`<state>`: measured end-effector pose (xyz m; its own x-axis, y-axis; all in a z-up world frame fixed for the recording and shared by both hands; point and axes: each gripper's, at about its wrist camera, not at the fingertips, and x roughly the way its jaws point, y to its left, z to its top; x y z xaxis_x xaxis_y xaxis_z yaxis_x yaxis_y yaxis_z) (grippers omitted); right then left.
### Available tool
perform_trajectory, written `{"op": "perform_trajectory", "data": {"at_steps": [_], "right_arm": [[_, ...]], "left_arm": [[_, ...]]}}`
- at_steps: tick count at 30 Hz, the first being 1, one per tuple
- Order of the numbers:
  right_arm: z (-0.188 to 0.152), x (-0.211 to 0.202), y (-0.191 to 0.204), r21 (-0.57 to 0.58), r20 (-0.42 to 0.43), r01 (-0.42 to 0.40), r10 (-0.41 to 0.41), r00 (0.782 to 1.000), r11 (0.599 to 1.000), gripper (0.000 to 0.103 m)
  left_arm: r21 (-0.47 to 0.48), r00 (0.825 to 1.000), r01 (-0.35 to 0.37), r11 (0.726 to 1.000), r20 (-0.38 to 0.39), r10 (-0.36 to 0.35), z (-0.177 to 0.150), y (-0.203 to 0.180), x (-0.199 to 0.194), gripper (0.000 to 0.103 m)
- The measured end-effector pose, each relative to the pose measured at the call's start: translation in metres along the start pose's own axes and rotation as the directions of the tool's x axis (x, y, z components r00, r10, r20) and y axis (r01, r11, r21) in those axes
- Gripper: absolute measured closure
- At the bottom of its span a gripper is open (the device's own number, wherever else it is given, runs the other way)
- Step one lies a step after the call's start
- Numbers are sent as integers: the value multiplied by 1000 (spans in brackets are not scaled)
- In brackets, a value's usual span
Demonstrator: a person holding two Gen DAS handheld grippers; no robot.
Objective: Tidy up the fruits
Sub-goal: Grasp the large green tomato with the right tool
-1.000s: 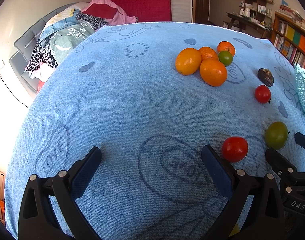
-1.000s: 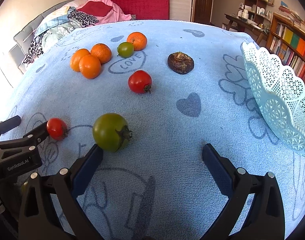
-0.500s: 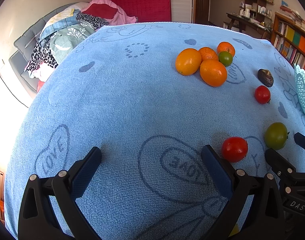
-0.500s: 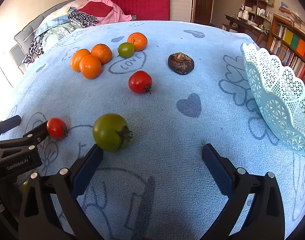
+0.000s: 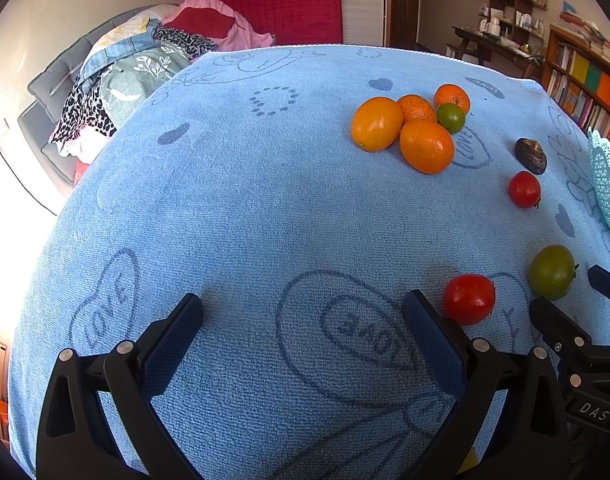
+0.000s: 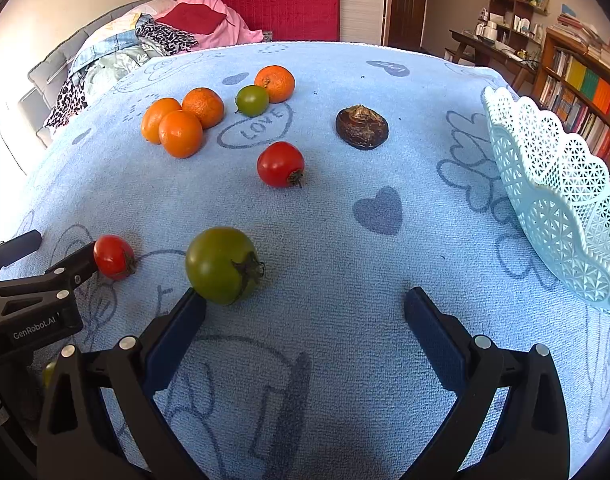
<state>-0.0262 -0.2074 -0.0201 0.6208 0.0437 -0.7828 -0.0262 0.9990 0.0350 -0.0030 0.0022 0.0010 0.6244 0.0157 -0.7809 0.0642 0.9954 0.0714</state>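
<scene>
The left hand-held gripper (image 5: pixel 303 312) is wide open and holds nothing; between its fingers there is only the blue towel (image 5: pixel 265 200) that covers the worktop. Just beside its right finger, at the lower right of the left view, lies a red tomato (image 5: pixel 469 299); whether they touch cannot be told. Further right is a big green tomato (image 5: pixel 551 272), near the black tip of the other gripper.

The right hand-held gripper (image 6: pixel 305 306) is also wide open and empty. In its view the big green tomato (image 6: pixel 223 265) lies right at the tip of its left finger, a little outside the gap. The red tomato (image 6: pixel 113 257) is at the left edge, next to the left gripper's finger.

In the middle of the right view a second red tomato (image 6: pixel 280 164) lies alone. Above it, in the upper left, three oranges (image 6: pixel 181 120) lie together, touching, and a small green tomato (image 6: pixel 252 100) lies close against a fourth orange (image 6: pixel 275 83). A dark brown fruit (image 6: pixel 361 127) lies apart, in the upper centre.

The white lace basket (image 6: pixel 553 184) stands at the right edge of the frame, well apart from all fruits. No fruit shows in the part of it that can be seen.

Behind the worktop are a sofa with clothes (image 5: pixel 137 68) at upper left and bookshelves (image 6: pixel 585 84) at upper right.
</scene>
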Motion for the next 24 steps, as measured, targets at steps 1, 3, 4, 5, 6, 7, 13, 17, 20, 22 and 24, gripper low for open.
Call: {"op": "perform_trajectory", "data": {"at_steps": [1, 3, 4, 5, 6, 7, 13, 17, 20, 22, 24], "right_arm": [[0, 0, 0, 0, 0, 0, 0, 1000, 1000, 2], [0, 0, 0, 0, 0, 0, 0, 1000, 1000, 2], [0, 0, 0, 0, 0, 0, 0, 1000, 1000, 2], [0, 0, 0, 0, 1, -1, 1, 1000, 1000, 2], [0, 0, 0, 2, 1, -3, 3, 1000, 1000, 2], [0, -1, -1, 3, 3, -5, 5, 1000, 1000, 2], [-1, -10, -9, 47, 30, -56, 55, 998, 997, 2], [0, -16, -10, 77, 49, -99, 96, 994, 992, 2], [1, -20, -6, 71, 67, -102, 98, 993, 992, 2], [2, -22, -4, 68, 76, -108, 102, 992, 992, 2], [4, -24, 0, 58, 83, -105, 100, 991, 993, 2]], "left_arm": [[0, 1000, 0, 1000, 0, 0, 0, 0, 0, 5], [0, 1000, 1, 1000, 0, -1, 0, 0, 0, 5], [-1, 1000, 2, 1000, 0, -2, 0, 0, 0, 5], [-2, 1000, 4, 1000, 0, -4, 0, 0, 0, 5], [-3, 1000, 6, 1000, 2, -6, 0, 0, -1, 5], [-2, 1000, 10, 1000, 4, -10, 1, -1, -2, 5], [20, 999, 24, 1000, 47, -25, 2, -4, -12, 5], [60, 997, 15, 998, 74, -19, 2, -11, -18, 5], [69, 997, 13, 998, 78, -18, 4, -14, -19, 5], [67, 997, 14, 998, 77, -19, 6, -16, -19, 5], [65, 997, 17, 998, 78, -22, 10, -17, -19, 5]]}}
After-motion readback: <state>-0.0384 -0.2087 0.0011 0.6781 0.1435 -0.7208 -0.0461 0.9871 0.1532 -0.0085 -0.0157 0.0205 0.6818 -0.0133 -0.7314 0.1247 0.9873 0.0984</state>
